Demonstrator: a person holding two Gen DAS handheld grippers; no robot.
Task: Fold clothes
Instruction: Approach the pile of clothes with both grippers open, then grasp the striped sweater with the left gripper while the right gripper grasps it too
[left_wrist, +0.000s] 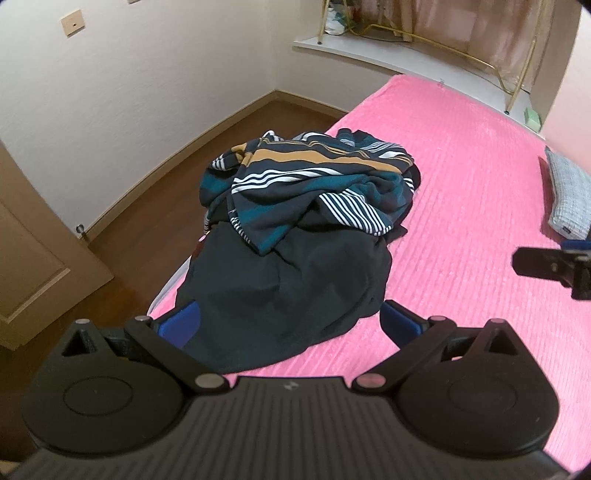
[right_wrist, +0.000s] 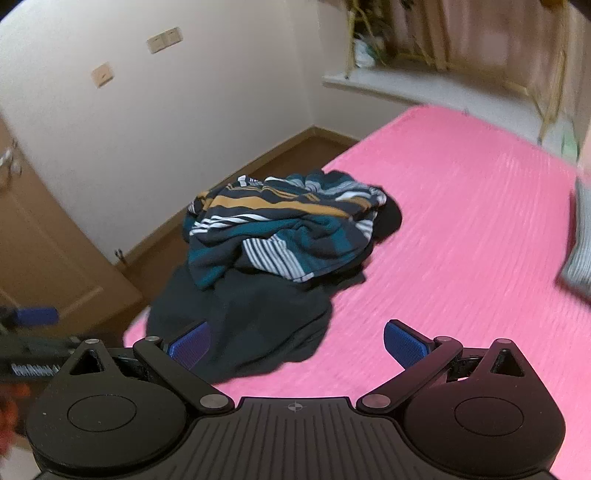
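Both tools hang spread and empty over the pink bed (left_wrist: 461, 184) — the left tool (left_wrist: 290, 326) straddling the near hem of the dark garment (left_wrist: 288, 288), the right tool (right_wrist: 295, 345) just beside it — limp, light cloth with the striped shirt (left_wrist: 314, 177) crumpled beyond, probably best pinched at a hem corner.

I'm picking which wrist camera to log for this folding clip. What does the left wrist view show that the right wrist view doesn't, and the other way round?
Only the left wrist view shows the right gripper from outside, at its right edge, and the gold rack sharply. Only the right wrist view shows the left gripper's blue finger at its left edge and two wall plates; it is blurred. Both show the striped shirt crumpled on the dark garment, the pink bed cover, the grey pillow, and open jaws holding nothing.
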